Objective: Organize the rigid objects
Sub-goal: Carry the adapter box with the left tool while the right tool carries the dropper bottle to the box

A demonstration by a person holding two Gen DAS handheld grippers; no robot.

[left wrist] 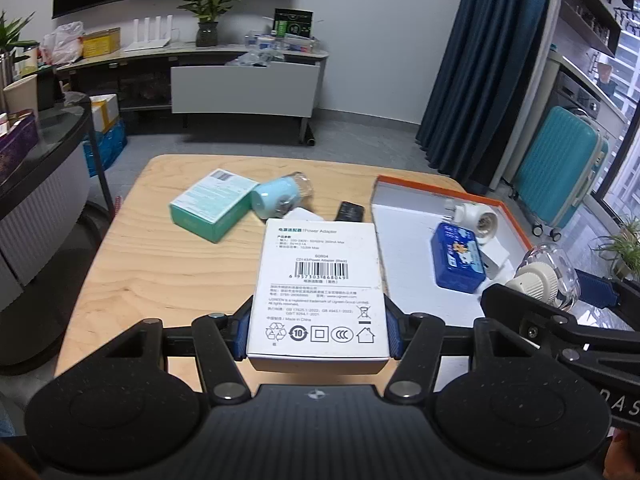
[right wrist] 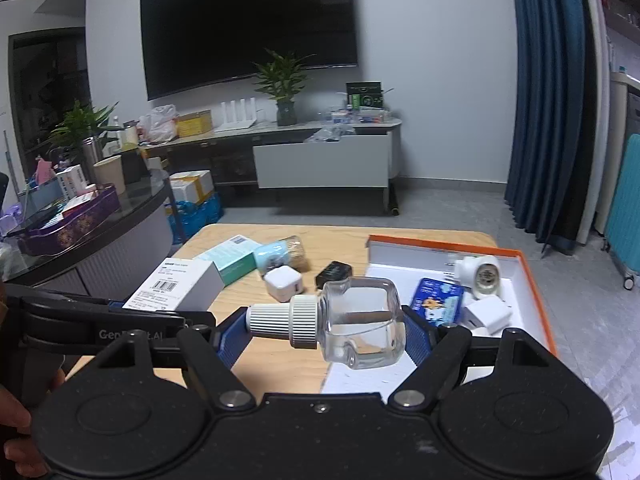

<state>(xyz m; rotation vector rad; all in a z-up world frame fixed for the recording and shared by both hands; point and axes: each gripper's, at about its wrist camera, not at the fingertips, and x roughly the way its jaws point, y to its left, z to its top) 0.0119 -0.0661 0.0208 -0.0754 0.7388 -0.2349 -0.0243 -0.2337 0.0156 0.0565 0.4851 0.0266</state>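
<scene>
Left tongs [left wrist: 318,334]: clenched on a white power adapter box [left wrist: 318,280], their blue pads pressed to its two long sides; the box is held barcode side up, above the near middle of the counter.
Right tongs [right wrist: 326,332]: clenched on a clear glass bottle [right wrist: 362,326] with a ribbed white cap [right wrist: 282,320]; the bottle lies sideways between the pads, cap pointing left, over the near left edge of the tray.
Counter [left wrist: 160,280]: light wood with rounded corners.
Tray [left wrist: 404,240]: a shallow white box with an orange rim, on the right half of the counter.
In the tray: a blue packet [left wrist: 458,260] near the middle, a white lamp socket adapter [left wrist: 478,216] at the far side, a small white plug cube [right wrist: 486,312] beside the packet.
Loose on the counter, far left: a teal and white box [left wrist: 212,206] and, touching its right end, a pale blue jar [left wrist: 280,196] lying on its side.
Loose on the counter, centre: a white charger cube [right wrist: 284,282] and a small black charger [right wrist: 334,274], just left of the tray.
Hand [right wrist: 18,432]: part of a person's hand shows at the left edge of the right wrist view, on the left tongs' handle.
Background: a dark wall television, a low media shelf with potted plants, a blue curtain, a teal suitcase [left wrist: 560,172] on the floor at right.
</scene>
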